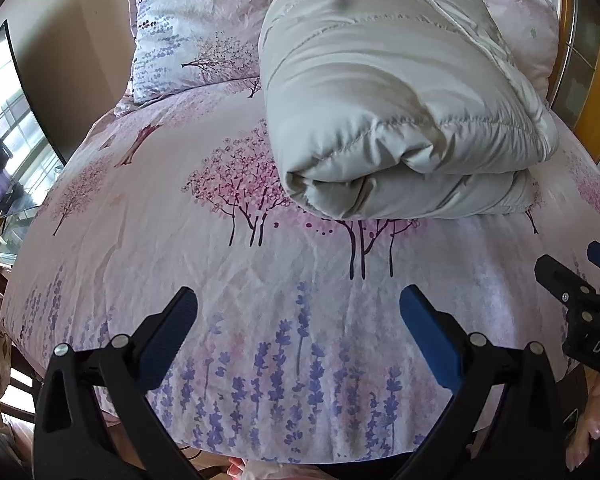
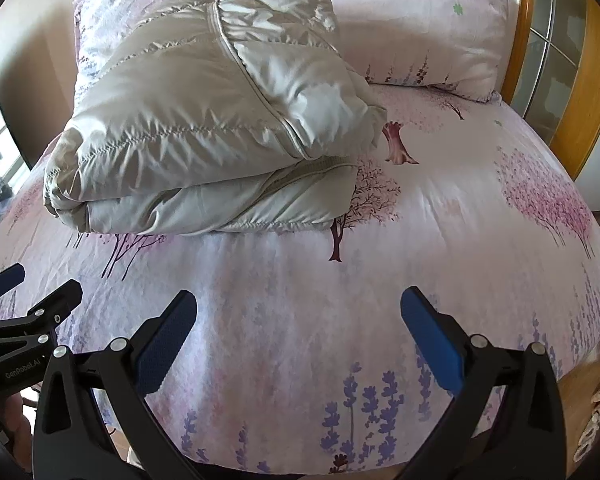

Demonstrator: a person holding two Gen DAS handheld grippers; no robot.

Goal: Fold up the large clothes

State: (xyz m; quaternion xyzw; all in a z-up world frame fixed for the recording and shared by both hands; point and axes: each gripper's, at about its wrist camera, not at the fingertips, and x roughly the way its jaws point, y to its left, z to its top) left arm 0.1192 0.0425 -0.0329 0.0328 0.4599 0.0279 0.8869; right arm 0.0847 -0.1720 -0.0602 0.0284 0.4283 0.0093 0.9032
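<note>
Fingers, left gripper [image 1: 298,312]: standing wide apart, blue pads [image 1: 428,336] facing each other, holding nothing and hanging over the lavender-printed near edge of the bedsheet [image 1: 260,280].
Fingers, right gripper [image 2: 298,312]: also spread wide, gripping nothing, hovering above the same near strip of sheet.
Neighbouring tool: each camera is catching the other gripper at its edge; the right one is poking in at the right side of the left view, the left one at the left side of the right view, both with fingers apart.
Hands: a bit of hand [image 1: 588,428] is showing at the lower right of the left view, behind the gripper body.
Padded jacket [image 2: 204,120]: lying folded into a thick, pale grey bundle in the middle of the bed, well apart from both grippers, its rolled fold facing them.
Pillows: a floral pillow [image 1: 188,28] is sitting behind the jacket on the left; a pink one [image 2: 424,24] is sitting behind it on the right.
Left view only: a wall-mounted screen [image 1: 16,120] is reflecting a window, at far left.
Right view only: the wooden headboard [image 2: 596,92] with glass panels is curving along the far right.
</note>
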